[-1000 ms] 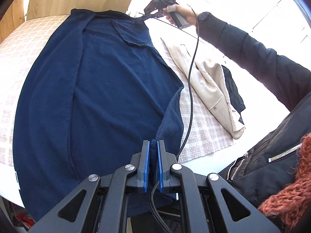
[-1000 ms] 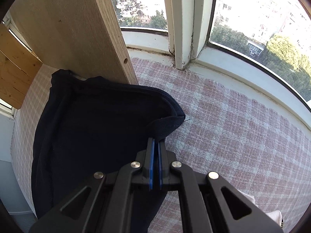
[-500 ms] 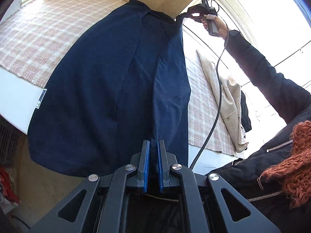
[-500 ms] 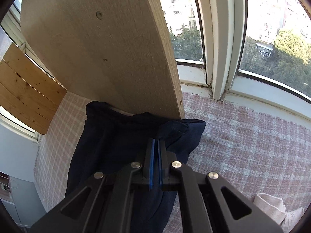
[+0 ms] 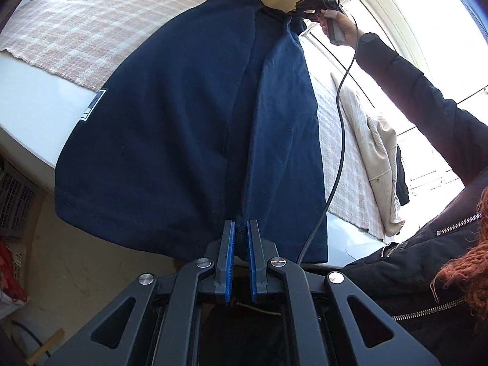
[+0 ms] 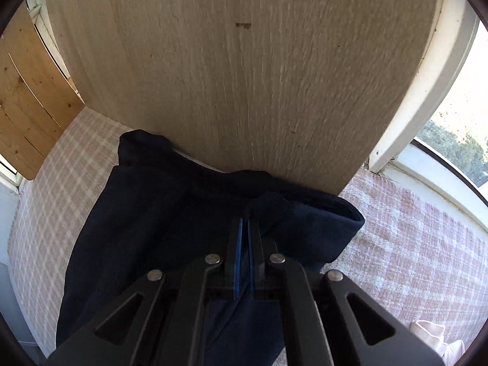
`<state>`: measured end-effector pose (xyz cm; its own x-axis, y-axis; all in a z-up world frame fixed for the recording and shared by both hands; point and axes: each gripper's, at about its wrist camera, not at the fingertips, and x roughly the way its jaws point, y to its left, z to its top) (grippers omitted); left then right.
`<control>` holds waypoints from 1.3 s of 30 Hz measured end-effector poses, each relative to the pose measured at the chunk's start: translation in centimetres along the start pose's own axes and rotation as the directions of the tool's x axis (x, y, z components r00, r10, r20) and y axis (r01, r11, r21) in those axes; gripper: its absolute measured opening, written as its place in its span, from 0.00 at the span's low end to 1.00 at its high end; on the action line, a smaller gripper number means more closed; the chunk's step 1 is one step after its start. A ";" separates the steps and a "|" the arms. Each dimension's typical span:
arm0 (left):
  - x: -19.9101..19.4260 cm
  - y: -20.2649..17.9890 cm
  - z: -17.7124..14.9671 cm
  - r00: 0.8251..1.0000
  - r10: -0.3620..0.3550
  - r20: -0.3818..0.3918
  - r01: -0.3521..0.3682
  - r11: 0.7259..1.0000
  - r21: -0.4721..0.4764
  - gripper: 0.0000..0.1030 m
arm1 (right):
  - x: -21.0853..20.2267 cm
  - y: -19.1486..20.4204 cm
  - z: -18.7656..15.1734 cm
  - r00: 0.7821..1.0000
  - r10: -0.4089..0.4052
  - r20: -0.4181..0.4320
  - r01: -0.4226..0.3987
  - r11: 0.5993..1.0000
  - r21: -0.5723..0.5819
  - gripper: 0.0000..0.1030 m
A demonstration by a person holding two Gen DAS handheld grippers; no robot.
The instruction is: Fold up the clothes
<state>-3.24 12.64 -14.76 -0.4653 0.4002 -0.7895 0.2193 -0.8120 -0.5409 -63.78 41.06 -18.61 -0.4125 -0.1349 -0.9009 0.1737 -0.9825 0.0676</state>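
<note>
Both tongs clamped on the navy shirt (image 5: 183, 122) — left tongs (image 5: 241, 231) pinch the near hem, hanging off the desk edge (image 5: 27, 116); right tongs (image 6: 245, 228) pinch the far collar end by the wood panel (image 6: 244, 76). The shirt's long axis runs straight between them, stretched over the checked cloth (image 5: 85, 24), right side flap lifted. Next fold likely carries it leftwards across.

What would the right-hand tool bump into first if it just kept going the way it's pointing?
Probably the dark navy fabric garment itself: the right gripper is shut on a fold of it and more cloth lies just ahead. Behind that stands the pale wooden board. Depth is hard to judge here.
</note>
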 end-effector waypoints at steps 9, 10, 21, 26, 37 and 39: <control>-0.7 0.0 0.0 1.000 0.002 -0.007 -0.002 1.000 0.015 0.07 | -2.5 0.9 -0.2 0.995 -0.069 0.066 0.074 0.994 -0.079 0.41; -0.8 0.0 -0.1 1.000 0.002 -0.008 -0.002 1.000 0.018 0.07 | -3.0 0.4 0.0 0.997 -0.043 0.062 0.048 0.996 -0.069 0.41; -5.0 -0.5 -0.2 1.000 0.012 0.016 -0.013 0.998 0.055 0.07 | -12.0 -3.6 -5.4 0.957 0.289 0.007 -0.289 0.957 0.021 0.41; -7.5 0.9 1.4 0.999 0.037 0.019 -0.039 0.993 0.114 0.10 | -13.9 1.3 -17.4 0.952 0.280 -0.120 -0.297 0.942 -0.155 0.41; -4.4 1.6 8.7 0.978 -0.078 -0.194 0.163 0.864 0.476 0.22 | -15.4 14.4 -40.2 0.935 0.286 -0.209 -0.326 0.925 -0.193 0.41; -3.8 1.5 9.6 0.961 -0.110 -0.252 0.232 0.818 0.527 0.23 | -16.3 15.6 -42.9 0.953 0.241 -0.183 -0.269 0.952 -0.146 0.41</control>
<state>-9.43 5.79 -9.82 -0.2552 0.5811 -0.7728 -0.3807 -0.7951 -0.4721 -16.03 33.45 -21.27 -0.1875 -0.3417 -0.9209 0.4069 -0.8803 0.2438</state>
